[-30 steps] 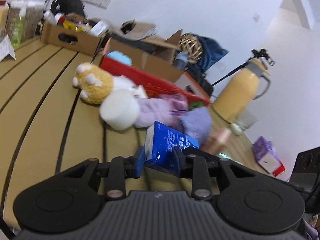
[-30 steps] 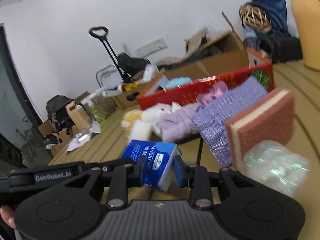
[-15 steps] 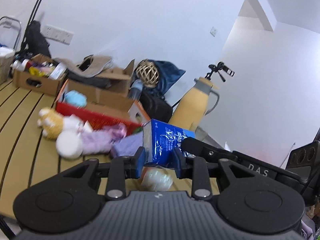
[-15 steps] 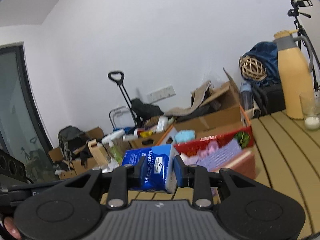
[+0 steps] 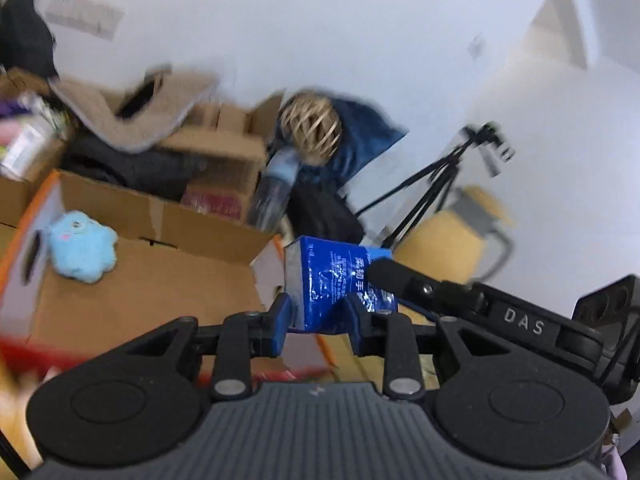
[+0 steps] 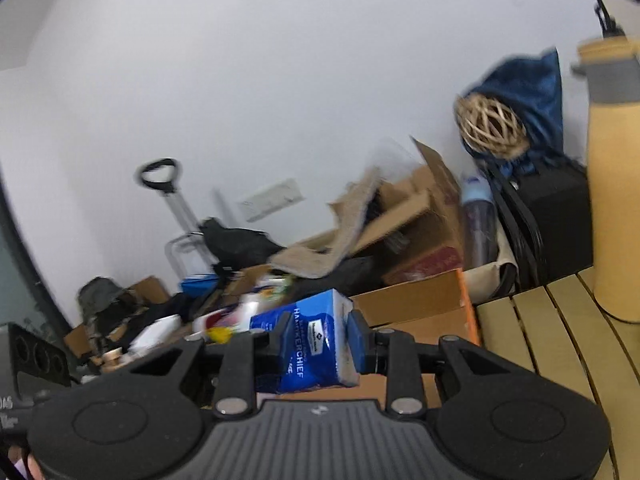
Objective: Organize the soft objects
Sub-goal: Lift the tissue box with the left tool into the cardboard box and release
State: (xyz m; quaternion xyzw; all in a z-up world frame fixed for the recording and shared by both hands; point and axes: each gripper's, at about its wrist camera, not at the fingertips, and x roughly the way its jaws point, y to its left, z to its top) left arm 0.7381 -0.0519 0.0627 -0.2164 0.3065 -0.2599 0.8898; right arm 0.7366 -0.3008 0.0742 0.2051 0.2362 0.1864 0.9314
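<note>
You carry the blue tissue pack (image 5: 332, 280), both jaws pinching it (one each end); next, lower it into the cardboard box (image 5: 152, 280).

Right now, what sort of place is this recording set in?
Probably a cluttered storeroom or workroom, not a tidy home: open cardboard boxes heaped along a white wall, a camera tripod, and a slatted wooden table.

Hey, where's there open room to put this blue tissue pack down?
The cardboard box has bare floor right of the blue plush toy. The wooden table is bare between the box and the yellow jug. The boxes behind are crowded.
</note>
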